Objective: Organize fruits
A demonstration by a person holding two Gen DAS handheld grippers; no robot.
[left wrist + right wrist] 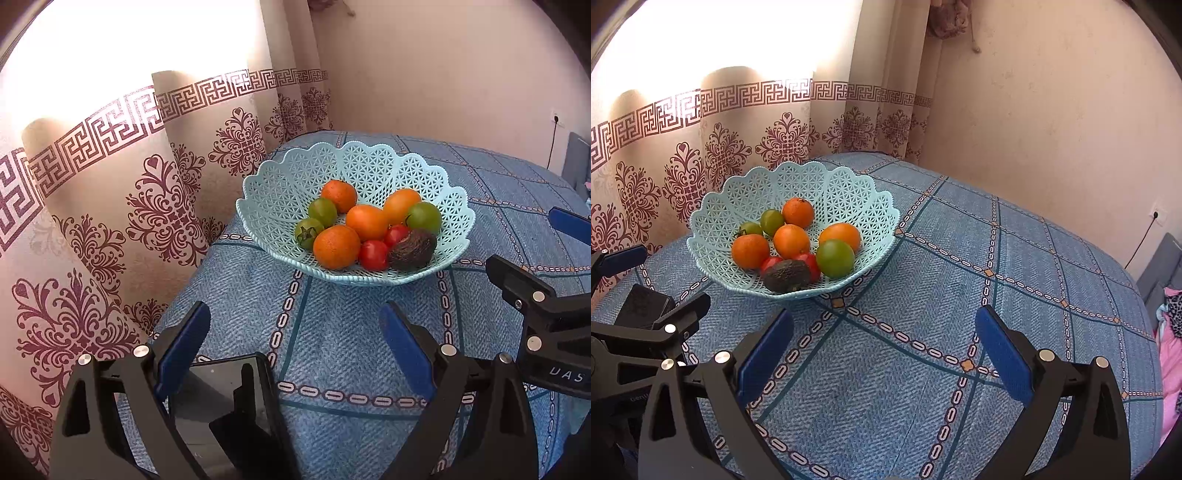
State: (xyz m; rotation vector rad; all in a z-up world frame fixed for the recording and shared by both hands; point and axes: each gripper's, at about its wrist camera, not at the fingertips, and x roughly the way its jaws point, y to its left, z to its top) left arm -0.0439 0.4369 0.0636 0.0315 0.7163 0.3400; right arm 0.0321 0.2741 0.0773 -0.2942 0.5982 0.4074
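A light blue lattice basket stands on the blue patterned tablecloth. It holds several oranges, green tomatoes, red tomatoes and a dark avocado. My left gripper is open and empty, near the table's front left, short of the basket. My right gripper is open and empty too, over bare cloth to the right of the basket. Each gripper shows at the edge of the other's view.
A black phone lies on the cloth by the left gripper. A patterned curtain hangs close along the table's left side, a wall behind. Pink fabric lies off the right edge.
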